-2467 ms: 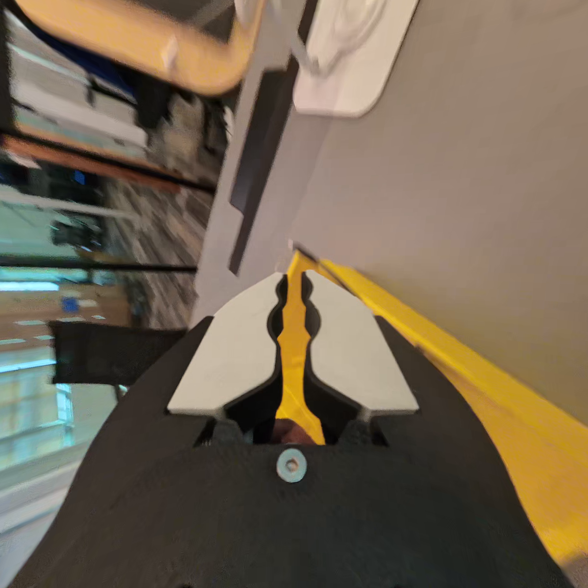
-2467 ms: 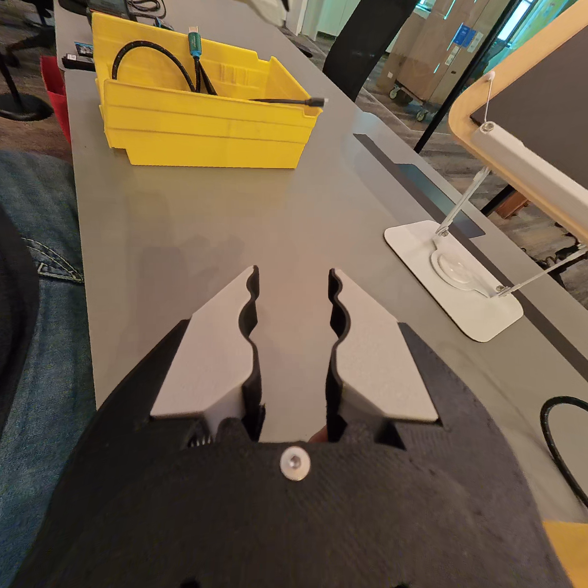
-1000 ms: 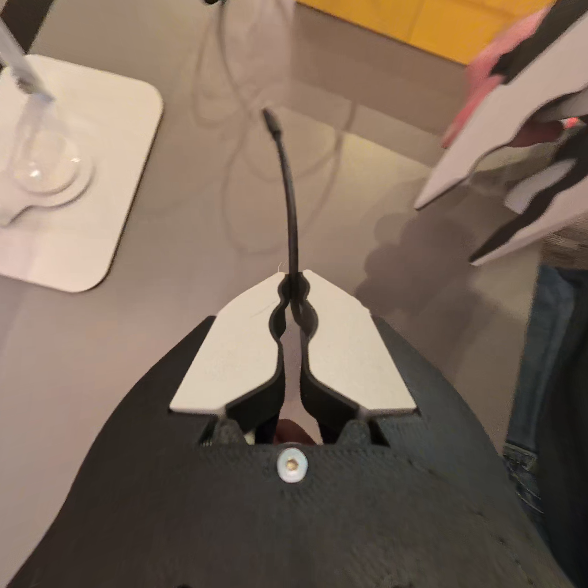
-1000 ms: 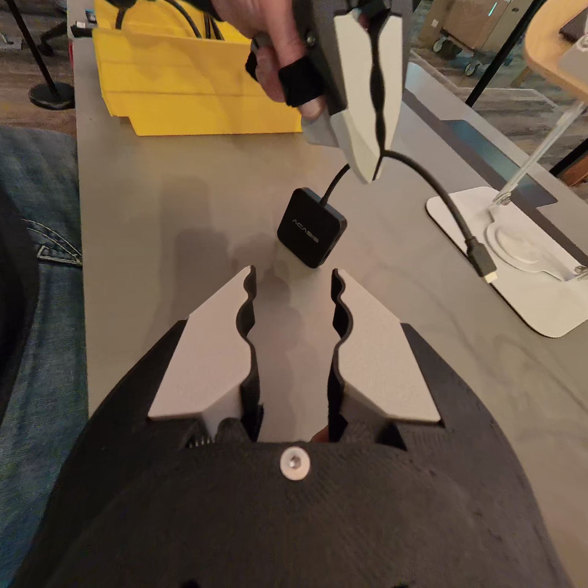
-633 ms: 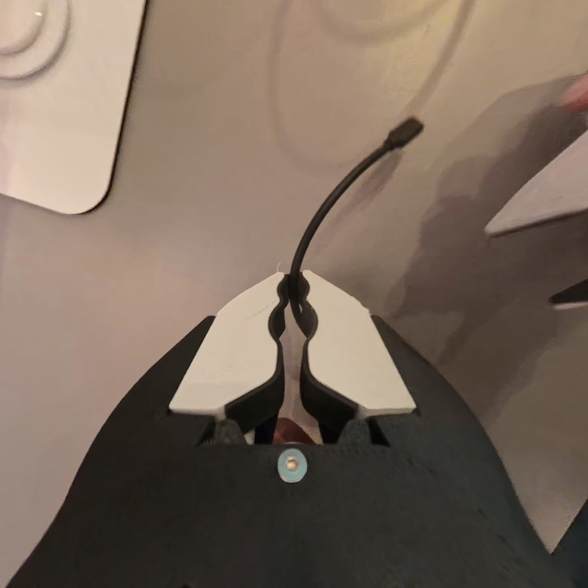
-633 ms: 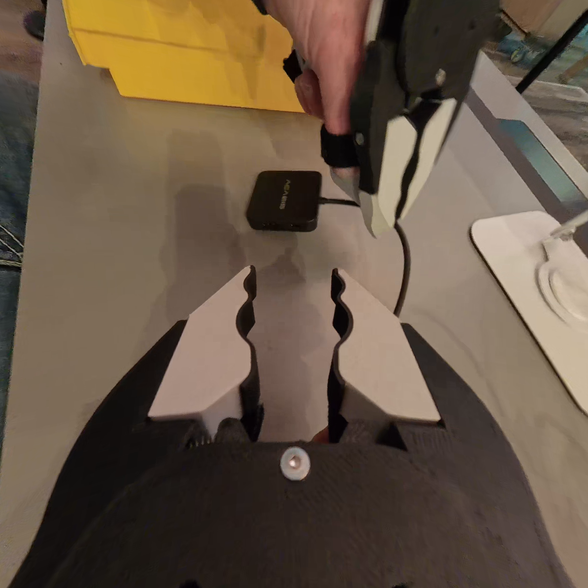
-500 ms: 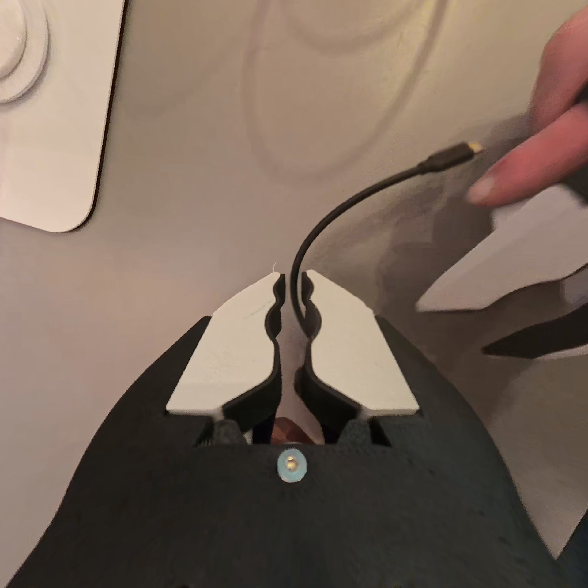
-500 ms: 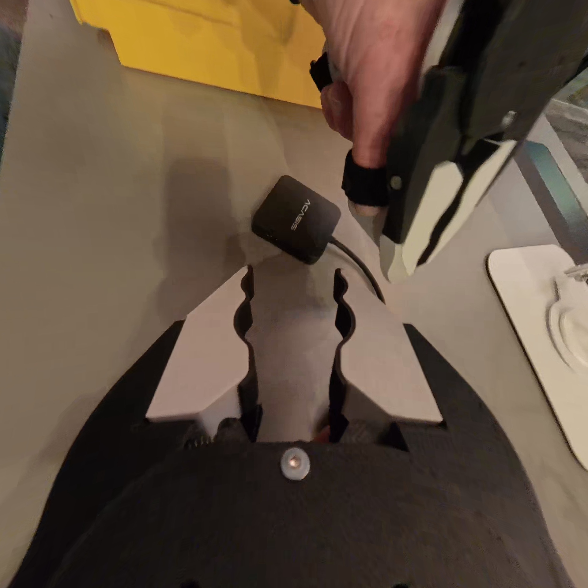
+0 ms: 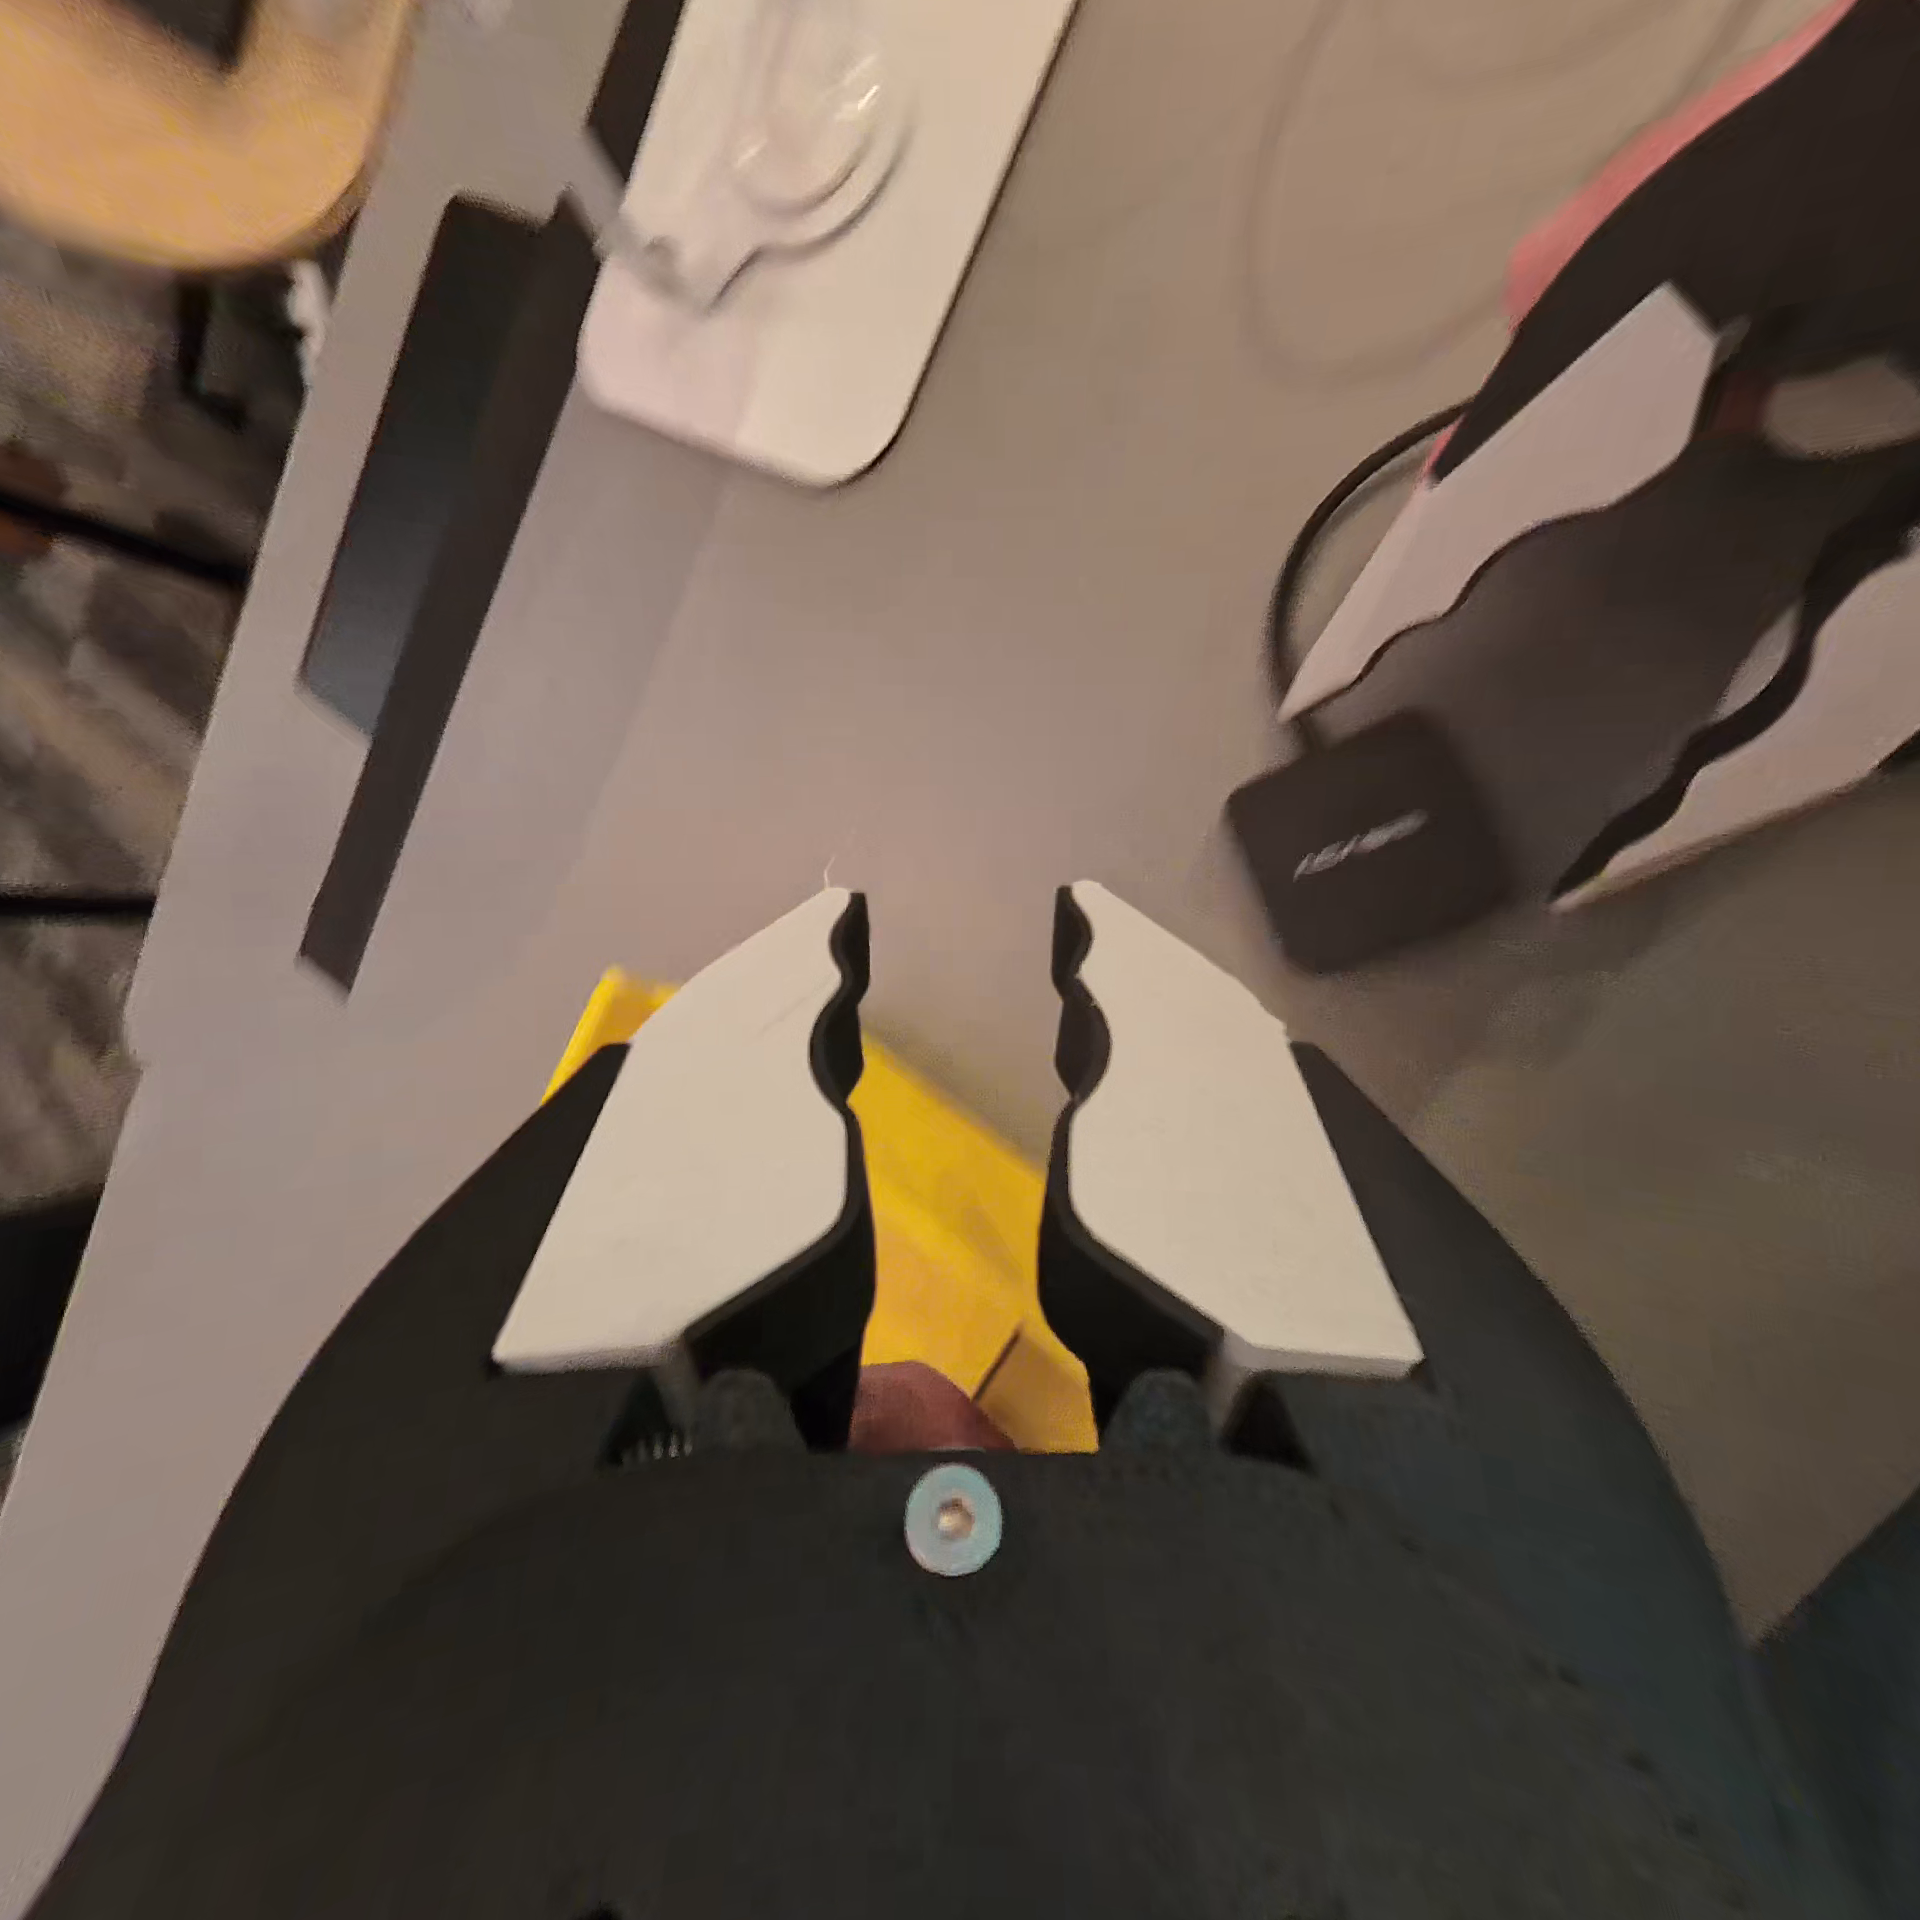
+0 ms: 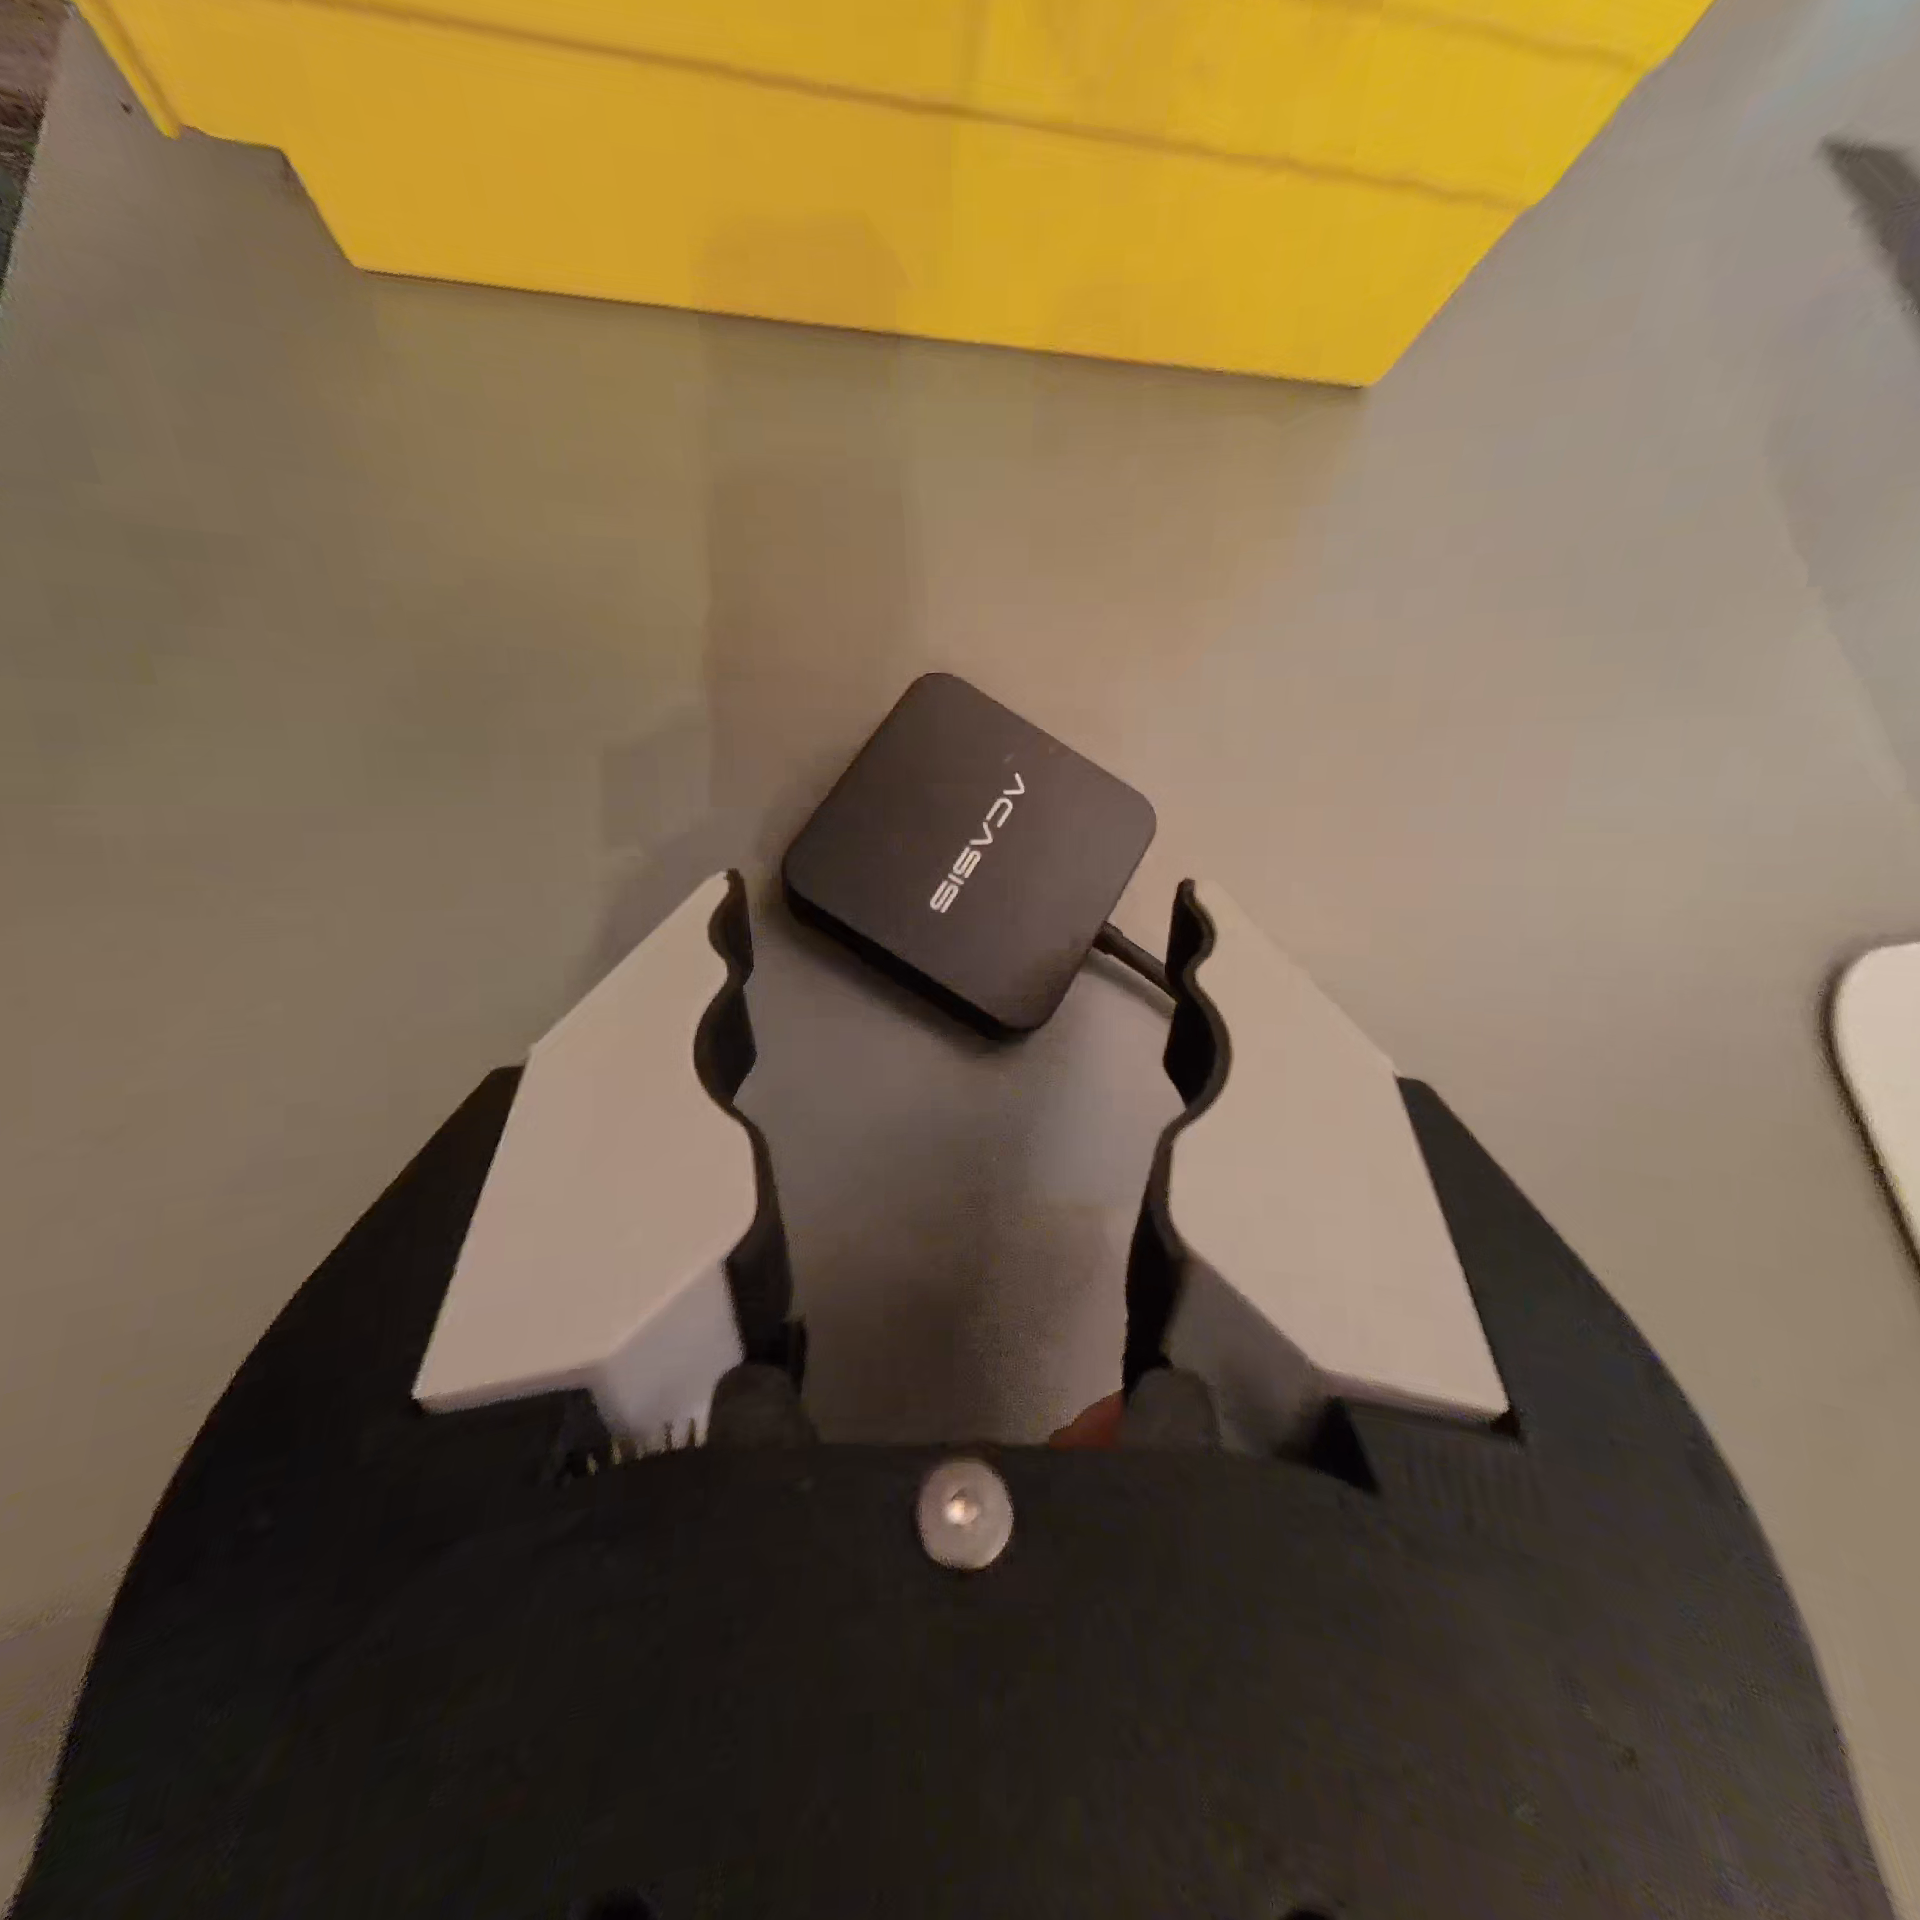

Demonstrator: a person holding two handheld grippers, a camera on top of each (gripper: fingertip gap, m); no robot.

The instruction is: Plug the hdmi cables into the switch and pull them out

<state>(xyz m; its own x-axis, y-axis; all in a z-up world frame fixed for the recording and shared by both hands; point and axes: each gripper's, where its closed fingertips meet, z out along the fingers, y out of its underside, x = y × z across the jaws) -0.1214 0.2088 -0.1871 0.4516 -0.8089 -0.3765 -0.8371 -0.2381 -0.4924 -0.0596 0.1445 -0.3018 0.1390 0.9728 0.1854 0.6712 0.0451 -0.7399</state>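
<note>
switch point(image 10: 968, 854) lies flat on the grey table point(image 10: 416, 582), mid-surface, near the yellow bin point(image 10: 831, 177) at the far edge, just ahead of the right gripper point(image 10: 961, 904) tips and rotated diagonal. its short black cable point(image 10: 1132, 961) runs off behind the right finger. right gripper spread wide, empty, no contact visible. left gripper point(image 9: 961, 904) parted, empty, over the bin's edge.

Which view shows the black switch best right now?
The right wrist view: the switch lies whole and sharp on the table, just beyond the open right gripper. The left wrist view shows it blurred and partly behind that gripper.
</note>
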